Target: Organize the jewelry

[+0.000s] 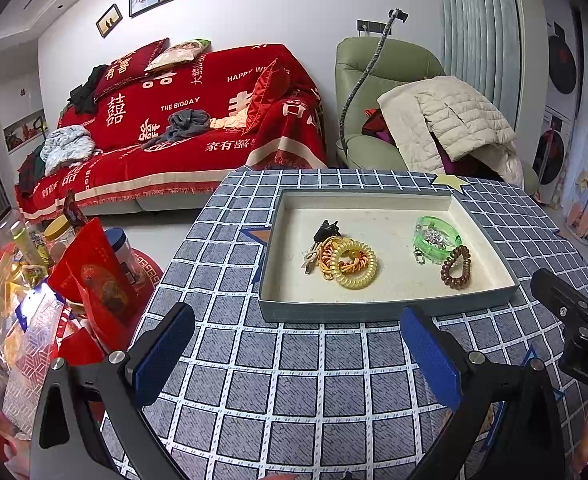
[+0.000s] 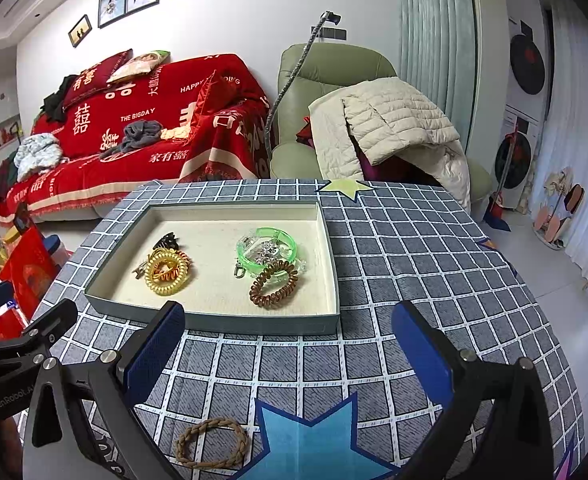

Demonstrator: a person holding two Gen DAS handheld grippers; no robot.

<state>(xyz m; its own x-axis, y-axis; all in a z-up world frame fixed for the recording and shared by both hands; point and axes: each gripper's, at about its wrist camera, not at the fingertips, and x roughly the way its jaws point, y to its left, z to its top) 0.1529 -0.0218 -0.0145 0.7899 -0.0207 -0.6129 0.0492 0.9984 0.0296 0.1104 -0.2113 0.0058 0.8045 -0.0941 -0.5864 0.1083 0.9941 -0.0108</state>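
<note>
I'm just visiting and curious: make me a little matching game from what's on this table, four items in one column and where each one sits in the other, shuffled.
Items
1. yellow coil hair tie
2. brown coil hair tie
3. green bangle
4. braided tan loop

Places
A. on the tablecloth, outside the tray, nearest the right gripper
B. left part of the tray, on an orange cord
C. right part of the tray, toward its near wall
D. right part of the tray, just behind the brown coil

Pairs: 1-B, 2-C, 3-D, 4-A
</note>
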